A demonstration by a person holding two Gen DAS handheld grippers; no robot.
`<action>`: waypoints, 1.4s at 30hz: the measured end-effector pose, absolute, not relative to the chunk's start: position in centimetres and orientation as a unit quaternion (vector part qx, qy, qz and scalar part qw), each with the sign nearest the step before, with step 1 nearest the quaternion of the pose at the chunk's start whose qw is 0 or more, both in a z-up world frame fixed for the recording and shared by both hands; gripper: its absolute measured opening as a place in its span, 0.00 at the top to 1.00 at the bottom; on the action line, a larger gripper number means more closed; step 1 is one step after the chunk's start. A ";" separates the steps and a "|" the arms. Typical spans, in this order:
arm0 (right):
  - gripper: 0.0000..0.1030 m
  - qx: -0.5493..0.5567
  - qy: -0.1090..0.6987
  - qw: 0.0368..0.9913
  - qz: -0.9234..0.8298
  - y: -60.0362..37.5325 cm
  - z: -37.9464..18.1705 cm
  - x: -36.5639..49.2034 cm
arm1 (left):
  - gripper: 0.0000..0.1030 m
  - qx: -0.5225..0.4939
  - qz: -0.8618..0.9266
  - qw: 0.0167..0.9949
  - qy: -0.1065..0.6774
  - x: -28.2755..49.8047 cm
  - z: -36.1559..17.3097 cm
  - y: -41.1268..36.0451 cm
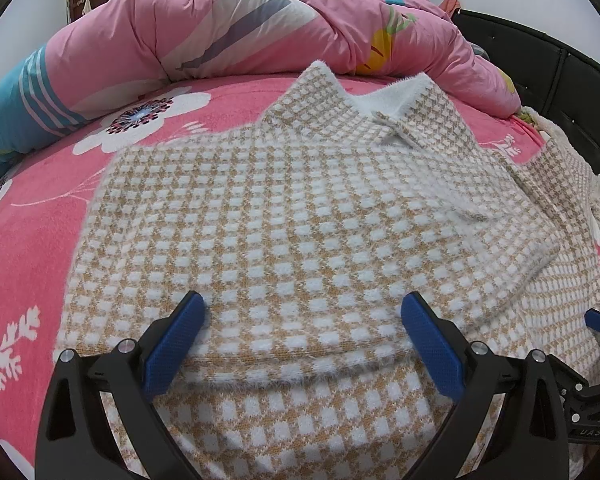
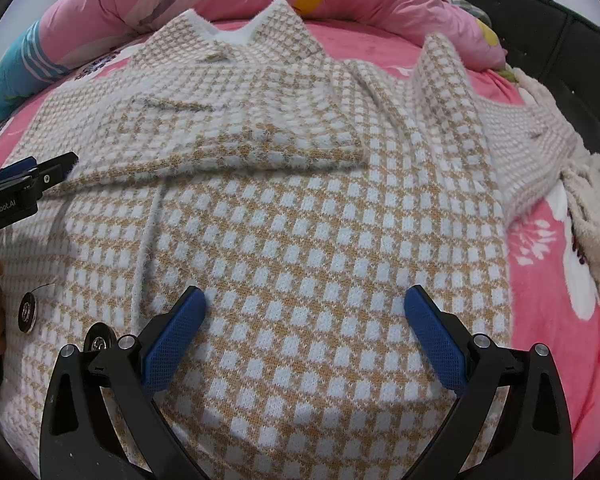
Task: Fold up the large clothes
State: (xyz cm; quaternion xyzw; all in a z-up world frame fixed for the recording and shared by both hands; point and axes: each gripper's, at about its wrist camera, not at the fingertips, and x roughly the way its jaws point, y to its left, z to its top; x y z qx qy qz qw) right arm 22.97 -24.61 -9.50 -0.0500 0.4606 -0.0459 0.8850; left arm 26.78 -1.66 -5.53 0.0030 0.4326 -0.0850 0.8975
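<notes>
We are partway through folding the checked knit cardigan [image 2: 300, 220], which lies collar-up on the pink floral bedsheet [image 1: 40, 240] in front of the heaped pink duvet [image 1: 220, 32]. The left-hand sleeve [image 2: 228, 136] is already laid across the chest, so that side looks done. The other sleeve [image 2: 512, 128] lies spread toward the bed's right edge and has not been brought in, and the lower body is not yet doubled up toward the collar. Our left gripper [image 1: 302, 316] hovers over the folded part with its jaws spread wide and nothing between them; our right gripper [image 2: 304, 312] likewise stands open and empty above the lower front, near two dark buttons [image 2: 28, 312].
</notes>
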 end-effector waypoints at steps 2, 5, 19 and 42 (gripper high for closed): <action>0.08 -0.050 0.460 0.885 -0.046 -24.6 -9.5 23.0 | 0.06 0.003 -0.085 0.897 0.433 26.8 -5.5 -1.7; 0.08 -0.051 0.460 0.885 -0.047 -24.5 -9.5 23.0 | 0.06 0.003 -0.085 0.898 0.433 26.7 -5.6 -1.7; 0.08 -0.055 0.459 0.885 -0.052 -24.4 -9.6 22.9 | 0.06 0.003 -0.084 0.898 0.431 26.6 -5.6 -1.7; 0.08 0.237 0.321 0.917 -0.004 -55.9 3.7 26.8 | 0.06 0.002 -0.084 0.900 0.428 26.4 -5.8 -1.5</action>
